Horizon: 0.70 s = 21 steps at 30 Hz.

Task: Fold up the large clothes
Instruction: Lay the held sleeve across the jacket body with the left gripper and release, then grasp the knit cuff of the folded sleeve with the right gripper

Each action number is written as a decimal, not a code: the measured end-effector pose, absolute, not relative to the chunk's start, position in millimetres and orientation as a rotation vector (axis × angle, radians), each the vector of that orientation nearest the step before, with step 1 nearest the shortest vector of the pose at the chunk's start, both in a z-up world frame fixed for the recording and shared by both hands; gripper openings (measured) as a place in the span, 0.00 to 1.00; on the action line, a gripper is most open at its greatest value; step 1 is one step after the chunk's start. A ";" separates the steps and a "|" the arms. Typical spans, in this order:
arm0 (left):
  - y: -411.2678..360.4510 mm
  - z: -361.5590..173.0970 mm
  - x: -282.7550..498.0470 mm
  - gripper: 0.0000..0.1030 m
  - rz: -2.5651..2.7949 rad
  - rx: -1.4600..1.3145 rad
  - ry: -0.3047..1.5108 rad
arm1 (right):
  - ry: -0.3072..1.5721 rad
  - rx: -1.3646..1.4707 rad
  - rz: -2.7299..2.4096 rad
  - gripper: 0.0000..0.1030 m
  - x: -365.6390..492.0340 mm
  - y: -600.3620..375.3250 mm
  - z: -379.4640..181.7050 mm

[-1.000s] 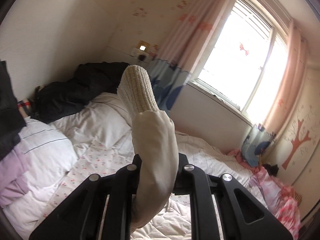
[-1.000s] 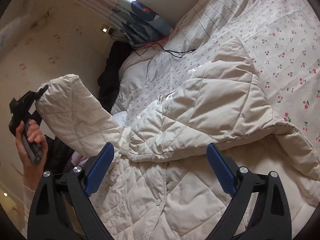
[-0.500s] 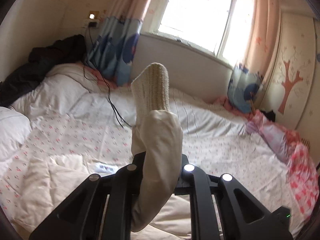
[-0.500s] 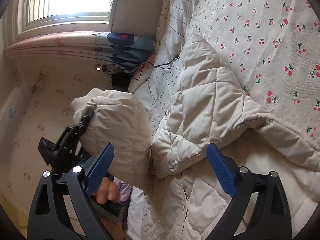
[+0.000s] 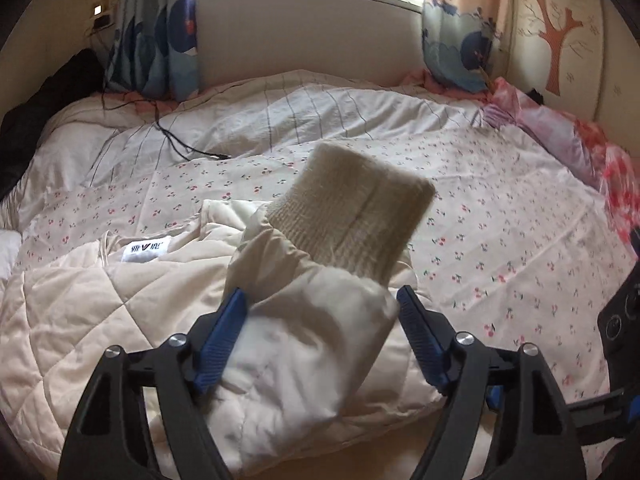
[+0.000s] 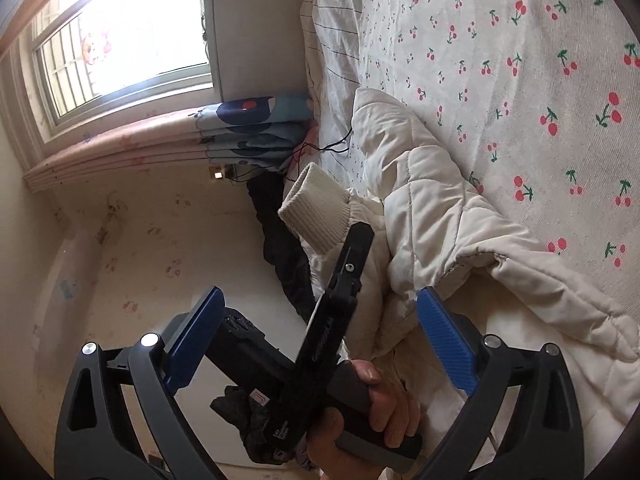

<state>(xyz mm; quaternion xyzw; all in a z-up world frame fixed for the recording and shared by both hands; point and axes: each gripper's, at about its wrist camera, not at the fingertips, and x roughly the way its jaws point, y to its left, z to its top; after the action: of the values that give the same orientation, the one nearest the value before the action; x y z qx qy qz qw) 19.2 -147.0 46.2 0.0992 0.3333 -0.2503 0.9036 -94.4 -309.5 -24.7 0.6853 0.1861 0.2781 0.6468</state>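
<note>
Between the left gripper's (image 5: 322,320) parted jaws lies the jacket (image 5: 100,320) sleeve (image 5: 312,340) on the bed (image 5: 500,220), ungripped, cuff (image 5: 352,220) pointing ahead; right gripper (image 6: 320,334) open, empty, farther off.

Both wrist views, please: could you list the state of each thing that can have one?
Left gripper: open, sleeve between its fingers.
Right gripper: open, empty.
Sleeve: lifted over the jacket, knit cuff pointing forward.
Quilted jacket: partly folded, lying on the bed.
Curtains: drawn aside.
</note>
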 end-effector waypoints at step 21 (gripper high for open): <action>126.7 70.6 -30.2 0.86 -0.167 -0.345 0.780 | 0.444 1.303 0.624 0.92 -56.1 -274.3 -9.5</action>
<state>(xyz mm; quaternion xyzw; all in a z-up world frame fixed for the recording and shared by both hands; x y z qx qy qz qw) -30.2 126.7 70.6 -0.1671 0.3780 -0.0809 0.9070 -56.1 -274.3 -9.5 0.5914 0.2013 0.2833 0.7276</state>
